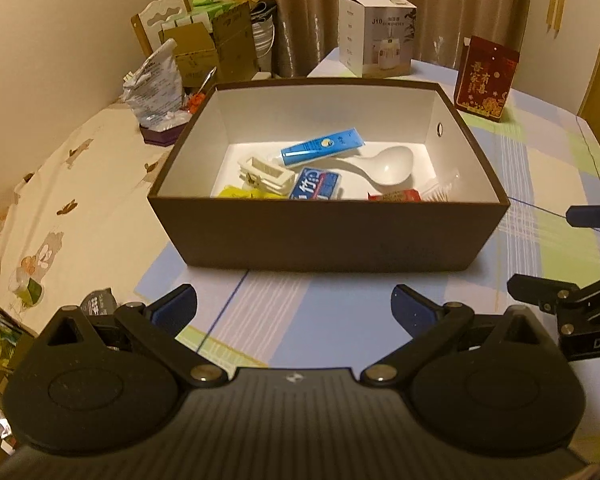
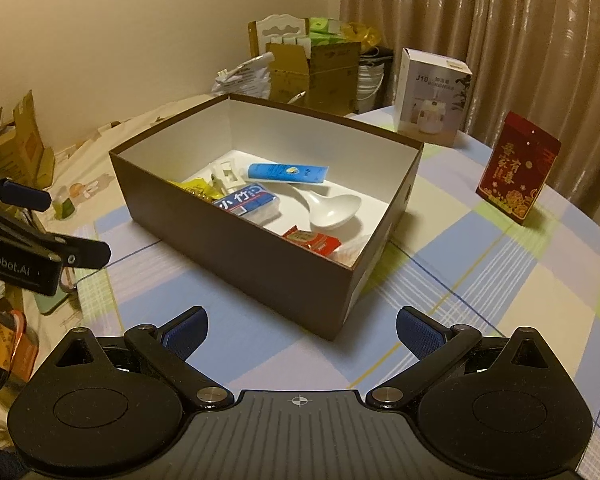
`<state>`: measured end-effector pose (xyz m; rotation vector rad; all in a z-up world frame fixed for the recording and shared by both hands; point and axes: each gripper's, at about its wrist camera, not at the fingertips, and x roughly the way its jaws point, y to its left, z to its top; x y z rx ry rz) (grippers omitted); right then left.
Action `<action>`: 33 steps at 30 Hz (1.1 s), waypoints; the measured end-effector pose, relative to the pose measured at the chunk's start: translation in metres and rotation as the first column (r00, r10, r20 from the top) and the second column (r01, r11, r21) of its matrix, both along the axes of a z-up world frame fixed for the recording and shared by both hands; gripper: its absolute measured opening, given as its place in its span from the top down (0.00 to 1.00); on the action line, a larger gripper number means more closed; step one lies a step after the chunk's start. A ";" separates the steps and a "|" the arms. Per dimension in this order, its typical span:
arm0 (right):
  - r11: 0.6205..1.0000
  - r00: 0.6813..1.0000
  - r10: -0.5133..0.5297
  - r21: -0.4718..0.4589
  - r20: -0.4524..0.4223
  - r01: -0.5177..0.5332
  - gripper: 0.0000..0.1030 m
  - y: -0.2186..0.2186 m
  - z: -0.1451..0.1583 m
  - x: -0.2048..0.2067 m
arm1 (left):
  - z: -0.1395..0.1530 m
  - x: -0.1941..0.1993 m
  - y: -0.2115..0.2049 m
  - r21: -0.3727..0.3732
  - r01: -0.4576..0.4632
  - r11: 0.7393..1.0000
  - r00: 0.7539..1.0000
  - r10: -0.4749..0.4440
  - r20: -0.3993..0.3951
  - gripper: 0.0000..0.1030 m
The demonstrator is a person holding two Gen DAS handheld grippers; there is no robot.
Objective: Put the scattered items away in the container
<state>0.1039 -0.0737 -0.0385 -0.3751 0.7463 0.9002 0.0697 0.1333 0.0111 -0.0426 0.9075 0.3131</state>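
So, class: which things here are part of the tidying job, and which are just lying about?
Job:
brown box
blue tube
white spoon
blue-white packet
white clip
red sachet

Lying about:
humidifier carton
red card box
cardboard boxes

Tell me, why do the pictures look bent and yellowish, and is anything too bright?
Left wrist view: fisheye lens bows the brown cardboard box rim and darkens the corners; warm indoor light tints everything yellowish; the box's white floor glares behind the blue tube. Right wrist view: same curving and tint; the white plastic spoon shines, and far clutter looks soft.
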 end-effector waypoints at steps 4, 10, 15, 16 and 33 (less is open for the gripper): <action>1.000 1.000 0.005 -0.004 -0.008 -0.005 0.00 -0.002 -0.002 -0.001 | -0.004 -0.004 -0.007 0.002 0.001 1.000 1.000 -0.001 -0.020 0.01; 1.000 1.000 0.009 -0.005 -0.017 -0.009 0.00 -0.005 -0.003 -0.002 | -0.005 -0.010 -0.013 -0.015 0.003 1.000 1.000 -0.004 -0.014 0.01; 1.000 1.000 0.015 -0.007 -0.020 -0.015 0.00 -0.006 -0.004 -0.004 | -0.002 -0.011 -0.017 -0.009 0.009 1.000 1.000 -0.009 -0.005 0.01; 1.000 1.000 0.015 -0.008 -0.020 -0.016 0.00 -0.006 -0.004 -0.004 | -0.001 -0.011 -0.018 -0.008 0.009 1.000 1.000 -0.009 -0.004 0.01; 1.000 0.999 0.013 -0.023 -0.035 -0.014 0.00 -0.006 -0.010 -0.009 | -0.007 -0.011 -0.021 -0.007 0.018 1.000 1.000 -0.018 -0.016 0.01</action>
